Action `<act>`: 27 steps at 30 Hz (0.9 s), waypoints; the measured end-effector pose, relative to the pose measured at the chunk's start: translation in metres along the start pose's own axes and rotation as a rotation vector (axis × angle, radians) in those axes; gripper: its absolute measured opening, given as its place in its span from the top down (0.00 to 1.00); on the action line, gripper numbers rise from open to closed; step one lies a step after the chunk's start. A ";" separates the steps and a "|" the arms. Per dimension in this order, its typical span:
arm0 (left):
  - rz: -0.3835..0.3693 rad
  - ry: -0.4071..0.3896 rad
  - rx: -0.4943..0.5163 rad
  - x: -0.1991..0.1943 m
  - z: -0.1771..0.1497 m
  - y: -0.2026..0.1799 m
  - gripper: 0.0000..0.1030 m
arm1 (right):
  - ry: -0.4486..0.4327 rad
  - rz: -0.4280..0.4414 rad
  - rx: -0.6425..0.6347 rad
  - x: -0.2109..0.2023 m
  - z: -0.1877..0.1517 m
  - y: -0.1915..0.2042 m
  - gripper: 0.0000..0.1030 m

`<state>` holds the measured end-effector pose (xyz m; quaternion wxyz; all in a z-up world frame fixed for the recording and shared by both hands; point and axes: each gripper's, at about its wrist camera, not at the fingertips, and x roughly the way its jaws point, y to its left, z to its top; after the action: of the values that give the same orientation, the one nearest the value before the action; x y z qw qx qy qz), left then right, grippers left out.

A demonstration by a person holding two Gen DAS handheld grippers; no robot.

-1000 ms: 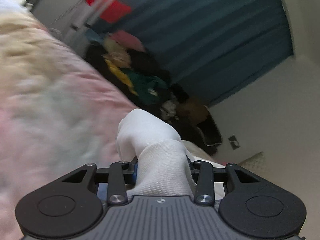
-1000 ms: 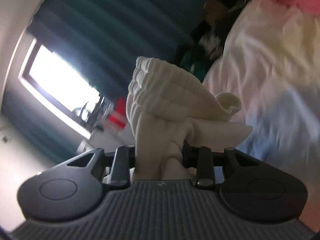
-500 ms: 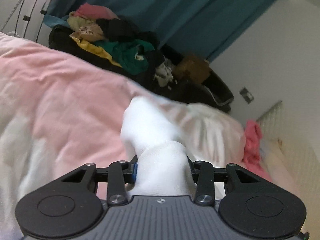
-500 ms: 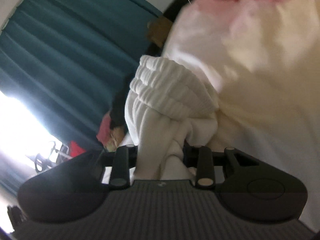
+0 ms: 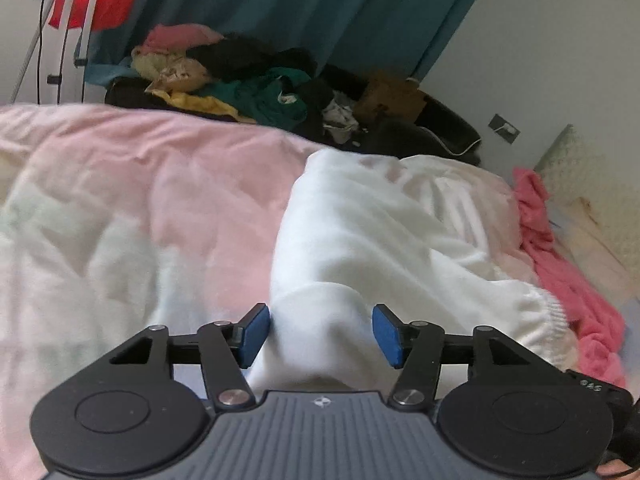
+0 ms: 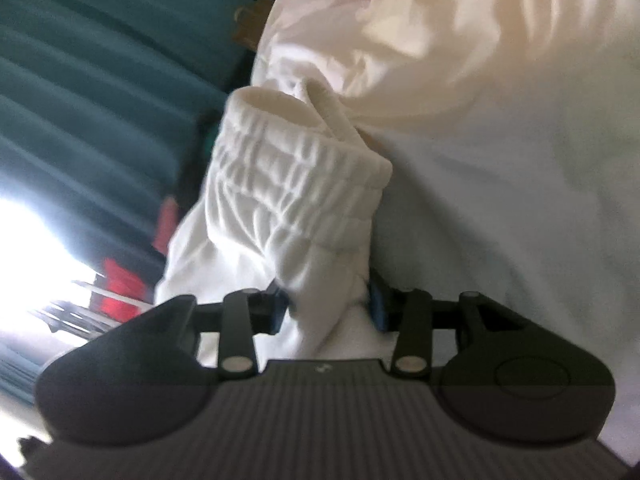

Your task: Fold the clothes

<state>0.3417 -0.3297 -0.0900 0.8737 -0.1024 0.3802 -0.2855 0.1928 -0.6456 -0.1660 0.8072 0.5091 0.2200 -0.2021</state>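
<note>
Room: wide pink quilted bedspread point(image 5: 132, 184) lies bare left of the garment
Left claw point(image 5: 320, 334): just spreading, white fleece garment point(image 5: 360, 240) loose between pads
Right claw point(image 6: 328, 308): just widening, pads touching its ribbed cuff point(image 6: 296, 176)

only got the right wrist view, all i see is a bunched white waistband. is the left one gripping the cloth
observer: no, the left hand-held gripper has just been opening; the white garment sits between its blue pads, unpinched.
operator: where's the rest of it lying
observer: spread over the pink duvet.
operator: anything beside it
observer: a pink garment lies on its right.
</note>
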 end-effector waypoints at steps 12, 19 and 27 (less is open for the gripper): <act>0.020 -0.162 0.149 -0.189 0.003 -0.079 0.22 | -0.075 0.022 -0.381 -0.156 -0.030 0.103 0.58; 0.066 -0.224 0.221 -0.289 -0.023 -0.106 0.07 | -0.153 0.053 -0.567 -0.245 -0.064 0.133 0.53; 0.116 -0.330 0.324 -0.370 -0.074 -0.113 0.00 | -0.235 0.117 -0.671 -0.320 -0.114 0.137 0.12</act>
<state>0.0384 -0.2056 0.1274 0.9440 0.0160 0.1866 -0.2715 -0.0120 -0.4542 0.0698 0.9594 0.2006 0.1504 -0.1291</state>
